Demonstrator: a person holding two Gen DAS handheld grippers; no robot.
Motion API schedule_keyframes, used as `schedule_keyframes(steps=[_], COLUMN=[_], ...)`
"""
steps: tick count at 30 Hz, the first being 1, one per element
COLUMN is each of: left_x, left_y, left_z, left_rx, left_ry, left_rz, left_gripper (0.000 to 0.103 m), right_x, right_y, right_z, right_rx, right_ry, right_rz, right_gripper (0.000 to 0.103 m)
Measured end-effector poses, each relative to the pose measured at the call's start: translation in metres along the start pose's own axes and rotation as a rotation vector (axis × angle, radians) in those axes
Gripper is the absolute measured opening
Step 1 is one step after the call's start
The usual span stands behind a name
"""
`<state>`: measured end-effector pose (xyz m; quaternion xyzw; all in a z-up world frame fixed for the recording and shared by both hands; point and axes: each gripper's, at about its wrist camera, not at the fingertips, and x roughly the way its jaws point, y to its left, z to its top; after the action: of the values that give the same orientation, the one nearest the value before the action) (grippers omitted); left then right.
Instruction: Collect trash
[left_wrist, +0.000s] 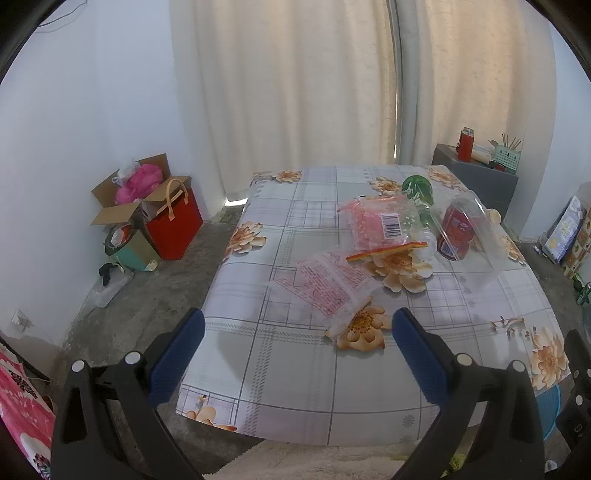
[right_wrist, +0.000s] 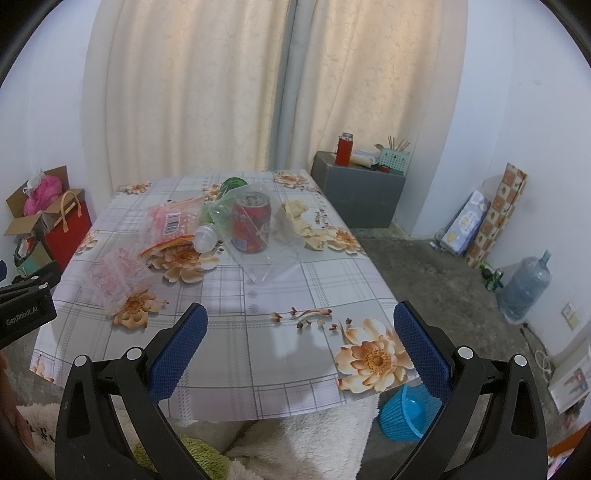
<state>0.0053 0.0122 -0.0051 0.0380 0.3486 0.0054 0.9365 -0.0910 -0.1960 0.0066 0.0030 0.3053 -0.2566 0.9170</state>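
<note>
Judging by looks, wrapper (left_wrist: 325, 291) is light, limp, slippery: pinch its raised edge. Left tool (left_wrist: 297, 339) and right tool (right_wrist: 300, 334) both spread, empty.

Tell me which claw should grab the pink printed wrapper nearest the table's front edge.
Probably the left. The pink wrapper lies just ahead between the open left claw fingers. From the right claw, also open, it sits off to the left.

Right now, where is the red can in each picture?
Left wrist view: the red can stands right of centre, behind a clear plastic box.
Right wrist view: the red can stands near the middle, same clear box around it.
Shared landmark: the pink barcode bag left of it.
</note>
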Motion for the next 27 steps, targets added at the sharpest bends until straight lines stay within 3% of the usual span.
schedule_keyframes(steps=[27], left_x=[-0.0001], left_y=[0.0055], left_z=[-0.0012], left_rx=[-0.006], left_ry=[0.001], left_rz=[0.008], left_gripper=[0.099], right_x=[0.0008], right_y=[0.0019], right_z=[0.0020], right_rx=[-0.002], right_ry=[0.003], right_rz=[0.004], right_gripper=[0.097])
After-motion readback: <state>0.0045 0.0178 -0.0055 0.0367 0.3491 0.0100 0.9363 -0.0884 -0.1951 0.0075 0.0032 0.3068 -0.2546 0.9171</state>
